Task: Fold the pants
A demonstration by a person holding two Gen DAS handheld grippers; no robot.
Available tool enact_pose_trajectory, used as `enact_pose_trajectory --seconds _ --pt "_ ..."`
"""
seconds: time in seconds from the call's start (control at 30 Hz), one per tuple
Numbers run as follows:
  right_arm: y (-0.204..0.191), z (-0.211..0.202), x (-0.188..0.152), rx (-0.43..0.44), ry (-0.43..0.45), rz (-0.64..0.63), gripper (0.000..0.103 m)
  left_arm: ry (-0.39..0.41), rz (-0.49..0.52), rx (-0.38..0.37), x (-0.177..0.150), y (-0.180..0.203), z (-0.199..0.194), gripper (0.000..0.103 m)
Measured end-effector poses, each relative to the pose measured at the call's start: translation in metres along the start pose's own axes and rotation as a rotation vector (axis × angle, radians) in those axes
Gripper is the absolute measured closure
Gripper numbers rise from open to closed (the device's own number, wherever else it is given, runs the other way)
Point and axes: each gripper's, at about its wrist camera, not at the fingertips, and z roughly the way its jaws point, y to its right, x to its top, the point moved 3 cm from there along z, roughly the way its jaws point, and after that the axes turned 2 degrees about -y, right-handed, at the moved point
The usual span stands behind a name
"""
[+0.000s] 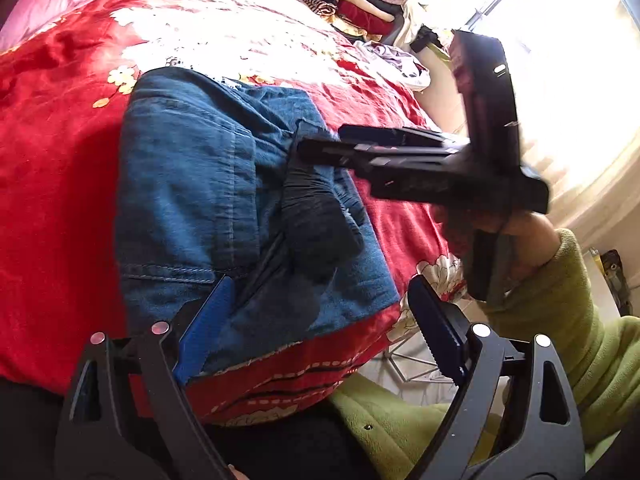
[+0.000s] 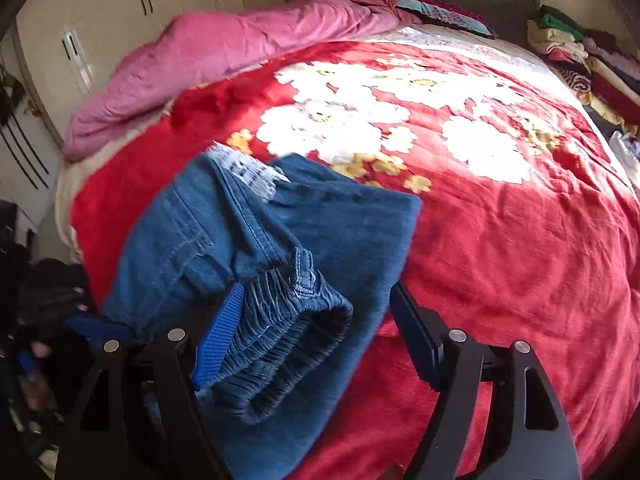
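Jaws on both my left gripper [image 1: 320, 328] and right gripper [image 2: 316, 336] gape empty over the folded blue denim pants [image 1: 192, 184] on the red floral bed [image 1: 52, 160]; heavy, limp cloth, best pinched at the elastic waistband [image 2: 280, 340].

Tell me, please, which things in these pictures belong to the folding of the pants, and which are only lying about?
Belong to the job:
- blue denim pants, folded on the red flowered blanket
- left tongs, open
- right tongs, open

Only lying about:
- pink quilt
- pile of folded clothes
- white cupboards
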Motion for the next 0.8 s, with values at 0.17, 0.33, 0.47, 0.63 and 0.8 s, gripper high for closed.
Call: enact_pose_trajectory --seconds 0.17,0.33,0.47,0.63,0.8 --pt "0.008 -0.007 -0.008 0.049 0.038 0.062 0.029 0.021 0.0 0.014 -0.002 -0.001 -0.008 0.022" --pt "0.008 -0.048 -0.004 0.068 0.151 0.08 0.027 0.078 0.02 0.067 -0.002 0.0 -0.028 0.018" --pt "0.002 -0.077 -0.009 0.076 0.213 0.061 0.019 0.097 0.012 0.111 0.0 -0.005 -0.037 0.016" --pt "-0.009 -0.1 -0.023 0.071 0.247 0.019 0.019 0.114 0.003 0.156 0.005 -0.013 -0.048 0.011" --pt "-0.022 -0.112 -0.038 0.06 0.235 -0.043 0.019 0.116 -0.002 0.2 0.011 -0.024 -0.052 0.011"
